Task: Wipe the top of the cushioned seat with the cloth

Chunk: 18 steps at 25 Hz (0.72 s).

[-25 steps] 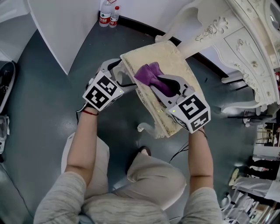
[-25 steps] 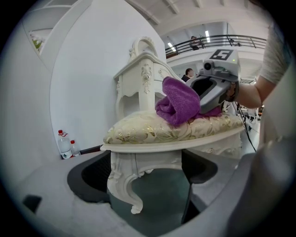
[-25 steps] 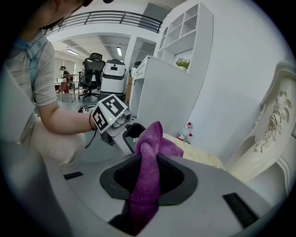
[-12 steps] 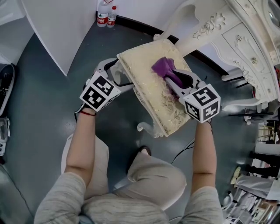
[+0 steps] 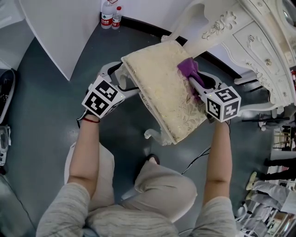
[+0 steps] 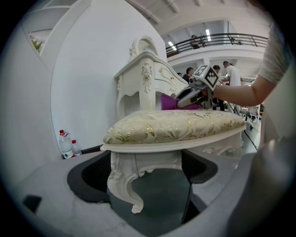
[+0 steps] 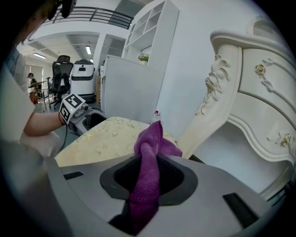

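The cushioned seat (image 5: 162,90) is a cream stool with gold pattern and carved white legs. A purple cloth (image 5: 188,68) lies on its far right corner, and my right gripper (image 5: 194,79) is shut on it. In the right gripper view the cloth (image 7: 150,139) runs between the pads and bunches up past the tips over the cushion (image 7: 106,136). My left gripper (image 5: 122,78) is at the seat's left end. In its own view the white frame and leg (image 6: 122,178) fill the gap between the pads, which look closed on it. That view also shows the cloth (image 6: 169,102) on top.
An ornate white dresser (image 5: 249,41) stands close behind the seat's right side. Two water bottles (image 5: 111,14) stand by a white panel (image 5: 69,32) at the back left. A cable (image 5: 194,159) lies on the grey floor near the person's foot (image 5: 152,159).
My right gripper has slid the cloth from the seat's middle across to its far right corner, toward the dresser. The left gripper has stayed at the seat's left end.
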### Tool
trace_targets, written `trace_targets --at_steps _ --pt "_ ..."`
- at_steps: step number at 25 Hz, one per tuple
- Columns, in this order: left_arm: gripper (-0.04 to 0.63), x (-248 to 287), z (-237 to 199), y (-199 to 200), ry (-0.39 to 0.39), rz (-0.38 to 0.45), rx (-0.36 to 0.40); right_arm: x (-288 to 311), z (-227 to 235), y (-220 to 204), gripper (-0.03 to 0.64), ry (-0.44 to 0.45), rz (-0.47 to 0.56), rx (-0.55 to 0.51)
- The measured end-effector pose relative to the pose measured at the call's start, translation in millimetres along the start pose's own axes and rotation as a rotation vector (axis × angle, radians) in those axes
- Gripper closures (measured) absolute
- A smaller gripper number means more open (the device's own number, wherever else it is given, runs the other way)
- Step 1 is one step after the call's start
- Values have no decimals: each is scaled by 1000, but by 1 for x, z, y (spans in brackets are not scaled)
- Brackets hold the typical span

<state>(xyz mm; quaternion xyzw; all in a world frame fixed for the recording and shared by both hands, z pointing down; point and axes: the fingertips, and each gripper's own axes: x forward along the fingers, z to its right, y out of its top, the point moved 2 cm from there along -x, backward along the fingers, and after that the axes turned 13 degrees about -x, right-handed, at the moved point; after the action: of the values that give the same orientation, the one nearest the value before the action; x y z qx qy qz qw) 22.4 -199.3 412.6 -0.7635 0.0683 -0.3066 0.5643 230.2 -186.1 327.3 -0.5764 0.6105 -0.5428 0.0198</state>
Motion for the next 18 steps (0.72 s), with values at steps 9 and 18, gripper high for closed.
trace_targets --at_steps 9,18 --pt "124 -1 1 -1 2 -7 3 -13 21 -23 523 -64 -31 53" --pt "124 2 7 -7 -26 -34 19 -30 29 -44 523 -147 -47 113"
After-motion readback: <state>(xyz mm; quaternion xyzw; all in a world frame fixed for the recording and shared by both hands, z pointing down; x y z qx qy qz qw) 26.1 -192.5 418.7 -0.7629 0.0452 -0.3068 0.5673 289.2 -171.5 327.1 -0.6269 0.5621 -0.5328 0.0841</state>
